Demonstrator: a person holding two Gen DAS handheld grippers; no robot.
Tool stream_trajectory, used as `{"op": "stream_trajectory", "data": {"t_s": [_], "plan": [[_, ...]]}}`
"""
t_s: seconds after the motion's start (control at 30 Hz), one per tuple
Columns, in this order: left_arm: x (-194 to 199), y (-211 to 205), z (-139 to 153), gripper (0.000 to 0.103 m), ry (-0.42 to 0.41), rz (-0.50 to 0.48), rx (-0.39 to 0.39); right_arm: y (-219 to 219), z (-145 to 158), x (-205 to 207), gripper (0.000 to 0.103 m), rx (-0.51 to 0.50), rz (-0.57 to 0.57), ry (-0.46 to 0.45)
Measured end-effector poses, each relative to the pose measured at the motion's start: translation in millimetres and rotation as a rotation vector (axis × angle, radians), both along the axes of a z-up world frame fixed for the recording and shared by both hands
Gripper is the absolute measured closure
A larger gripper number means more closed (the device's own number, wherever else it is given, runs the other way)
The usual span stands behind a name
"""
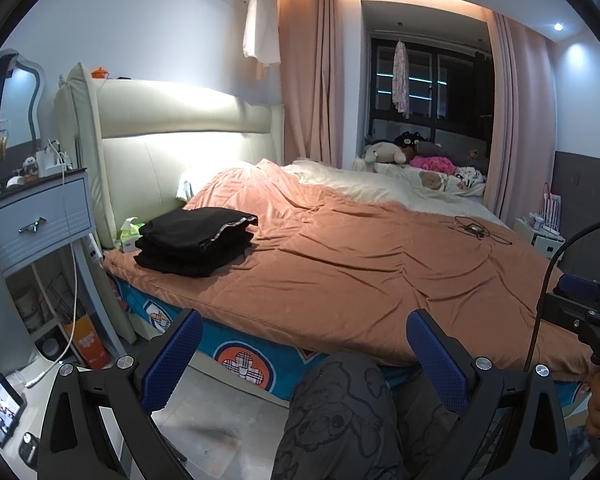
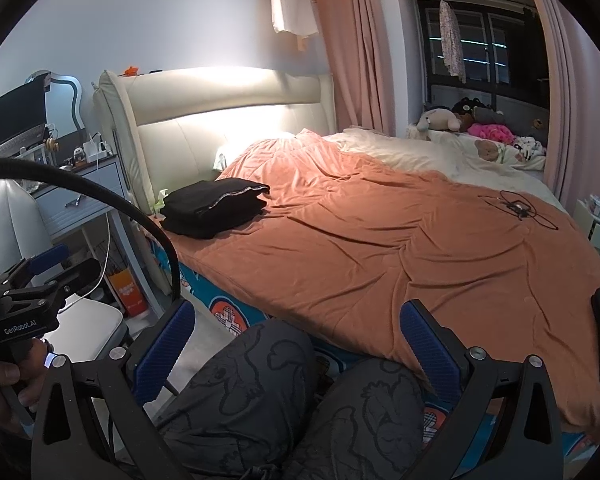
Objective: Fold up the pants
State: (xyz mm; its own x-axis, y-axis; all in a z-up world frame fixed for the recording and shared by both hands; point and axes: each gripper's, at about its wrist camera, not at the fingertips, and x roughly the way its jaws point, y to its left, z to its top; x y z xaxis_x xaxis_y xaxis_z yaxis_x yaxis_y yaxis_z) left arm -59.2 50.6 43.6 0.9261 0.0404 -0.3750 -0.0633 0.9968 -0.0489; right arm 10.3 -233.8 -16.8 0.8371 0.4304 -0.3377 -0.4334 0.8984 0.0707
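- On the near-left corner of the bed [image 1: 360,264], close to the headboard [image 1: 188,120], black pants [image 1: 196,240] lie folded into a thick stack on the orange blanket [image 2: 380,240].
- Just beside the stack, toward the headboard, sits a green tissue box [image 1: 129,236].
- Left gripper [image 1: 304,364] is spread wide with nothing between its blue pads, held low over the person's knee [image 1: 340,400], well apart from the pants.
- Right gripper [image 2: 296,348] is likewise spread wide and holds nothing, above both knees at the bed's edge.
- Far across the blanket lies a tangle of black cable [image 2: 516,206].
- Stuffed toys [image 1: 392,152] are piled by the dark window.
- Left of the bed stands a nightstand [image 1: 36,216] with small items on top.
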Motion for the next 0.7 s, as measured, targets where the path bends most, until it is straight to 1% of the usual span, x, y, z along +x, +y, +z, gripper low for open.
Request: {"op": "stream_trajectory", "data": {"t_s": [0.7], "plan": [[-1.4, -1.9, 0.8, 0.000, -0.003, -0.004, 0.011, -1.7, -1.0, 0.9, 0.000, 0.007, -0.004, 0.006]]}}
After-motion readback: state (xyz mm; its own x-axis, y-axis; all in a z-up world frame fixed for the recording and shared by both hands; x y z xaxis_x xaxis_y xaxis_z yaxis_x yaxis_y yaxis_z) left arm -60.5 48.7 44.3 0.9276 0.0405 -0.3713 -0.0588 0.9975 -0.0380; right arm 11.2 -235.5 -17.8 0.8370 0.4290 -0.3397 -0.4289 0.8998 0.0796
